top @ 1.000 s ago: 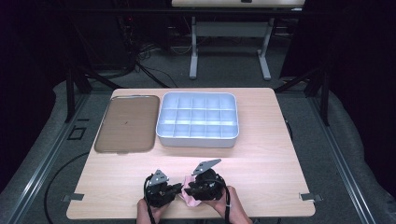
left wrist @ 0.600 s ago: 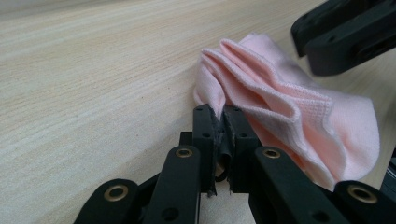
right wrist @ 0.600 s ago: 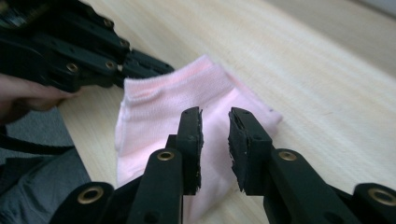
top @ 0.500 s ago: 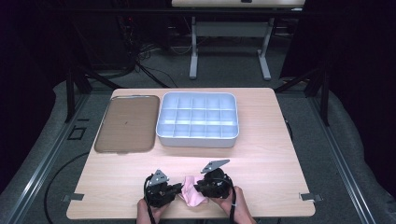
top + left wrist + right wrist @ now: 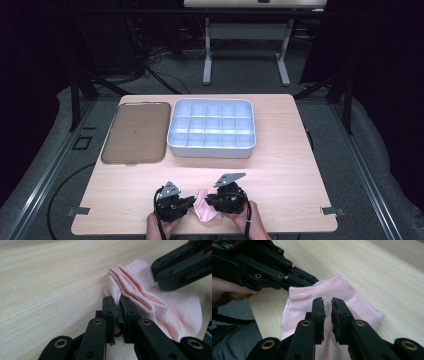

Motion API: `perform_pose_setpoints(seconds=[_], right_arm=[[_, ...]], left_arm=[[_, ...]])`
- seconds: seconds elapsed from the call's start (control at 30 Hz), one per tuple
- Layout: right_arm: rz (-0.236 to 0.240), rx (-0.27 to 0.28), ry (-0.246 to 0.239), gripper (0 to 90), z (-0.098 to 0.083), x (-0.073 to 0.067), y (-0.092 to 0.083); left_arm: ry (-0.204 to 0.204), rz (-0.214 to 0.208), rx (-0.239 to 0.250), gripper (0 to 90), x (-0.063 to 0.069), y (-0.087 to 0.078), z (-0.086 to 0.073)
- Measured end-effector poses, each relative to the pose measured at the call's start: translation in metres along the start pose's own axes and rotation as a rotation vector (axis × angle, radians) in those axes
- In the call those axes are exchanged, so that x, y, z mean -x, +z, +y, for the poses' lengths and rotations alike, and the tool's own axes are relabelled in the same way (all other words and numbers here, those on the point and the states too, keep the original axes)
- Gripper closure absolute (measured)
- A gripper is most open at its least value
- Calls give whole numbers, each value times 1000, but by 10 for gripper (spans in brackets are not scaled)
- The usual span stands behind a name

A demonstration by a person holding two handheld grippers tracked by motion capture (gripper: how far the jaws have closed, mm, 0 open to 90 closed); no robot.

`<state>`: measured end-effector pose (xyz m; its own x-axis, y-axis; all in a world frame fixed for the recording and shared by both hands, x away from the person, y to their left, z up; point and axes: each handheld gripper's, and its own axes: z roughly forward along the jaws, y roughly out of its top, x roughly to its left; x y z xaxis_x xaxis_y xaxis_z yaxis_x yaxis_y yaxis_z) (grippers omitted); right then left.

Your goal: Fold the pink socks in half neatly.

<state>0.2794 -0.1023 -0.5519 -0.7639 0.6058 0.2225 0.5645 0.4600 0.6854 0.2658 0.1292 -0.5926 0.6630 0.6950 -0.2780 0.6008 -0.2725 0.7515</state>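
at the table's near edge, a pink sock (image 5: pixel 206 212) is lying bunched between both grippers. the left gripper (image 5: pixel 117 305) is pinching its gathered folds, while the right gripper (image 5: pixel 327 308) is clamping its cloth, jaws having just been closing.

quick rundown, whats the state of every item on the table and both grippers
pink sock: bunched at the table's near edge, held between both grippers
left gripper: shut on a fold of the sock
right gripper: jaws just closed, pinching the sock
compartment box: open, every cell empty
brown tray: flat, nothing on it
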Motion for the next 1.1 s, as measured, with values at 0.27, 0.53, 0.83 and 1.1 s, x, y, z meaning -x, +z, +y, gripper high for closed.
perform_pose_setpoints(seconds=[0.27, 0.53, 0.83, 1.1], right_arm=[[-68, 9, 55, 756, -22, 14, -13], [-108, 6, 15, 688, -32, 15, 0], [-118, -10, 16, 658, -31, 15, 0], [-124, -27, 17, 623, -29, 15, 0]], left_arm=[[1, 5, -1, 832, 1, 0, 0], [-3, 1, -3, 721, -2, -4, 1], [-8, -6, 95, 703, -5, -44, 19], [119, -26, 0, 716, 24, -31, 38]])
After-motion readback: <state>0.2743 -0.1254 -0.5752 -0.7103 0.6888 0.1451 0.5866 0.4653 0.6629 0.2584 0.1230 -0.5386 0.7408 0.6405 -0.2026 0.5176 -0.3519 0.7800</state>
